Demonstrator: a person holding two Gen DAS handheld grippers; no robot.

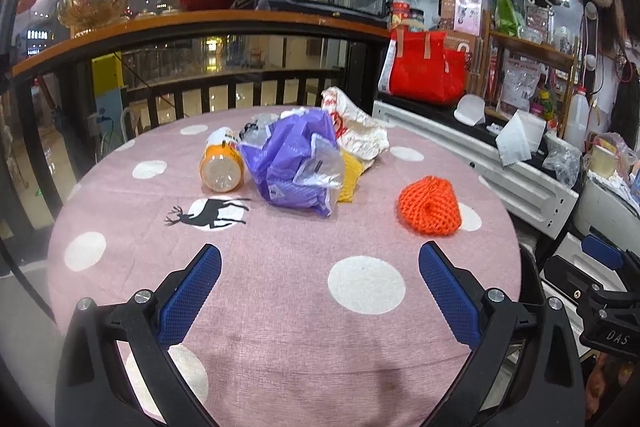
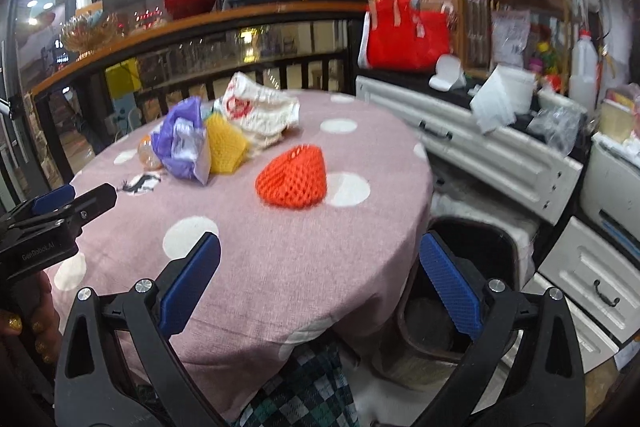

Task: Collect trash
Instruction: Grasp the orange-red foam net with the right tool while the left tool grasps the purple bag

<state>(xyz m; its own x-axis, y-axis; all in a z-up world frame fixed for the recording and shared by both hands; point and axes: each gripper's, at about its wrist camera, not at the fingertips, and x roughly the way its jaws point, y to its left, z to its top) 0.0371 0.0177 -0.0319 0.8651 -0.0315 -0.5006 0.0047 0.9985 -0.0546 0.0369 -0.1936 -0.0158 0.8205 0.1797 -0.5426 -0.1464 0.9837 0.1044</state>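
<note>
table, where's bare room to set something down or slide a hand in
The near half of the table is bare, from the left gripper up to the deer print. A narrower gap lies between the purple bag and orange net. The far middle is crowded: bottle, purple bag, yellow net, white bag.

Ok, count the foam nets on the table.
2: an orange net lying alone on the right, and a yellow net wedged beside the purple bag. The pile may hide more.

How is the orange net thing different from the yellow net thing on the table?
The orange net lies alone on the pink tablecloth, apart from the pile; the yellow net is tucked against the purple bag and the white bag. The orange net shows fully; the yellow net is partly hidden in the left wrist view. Both are foam mesh sleeves with a diamond pattern.
</note>
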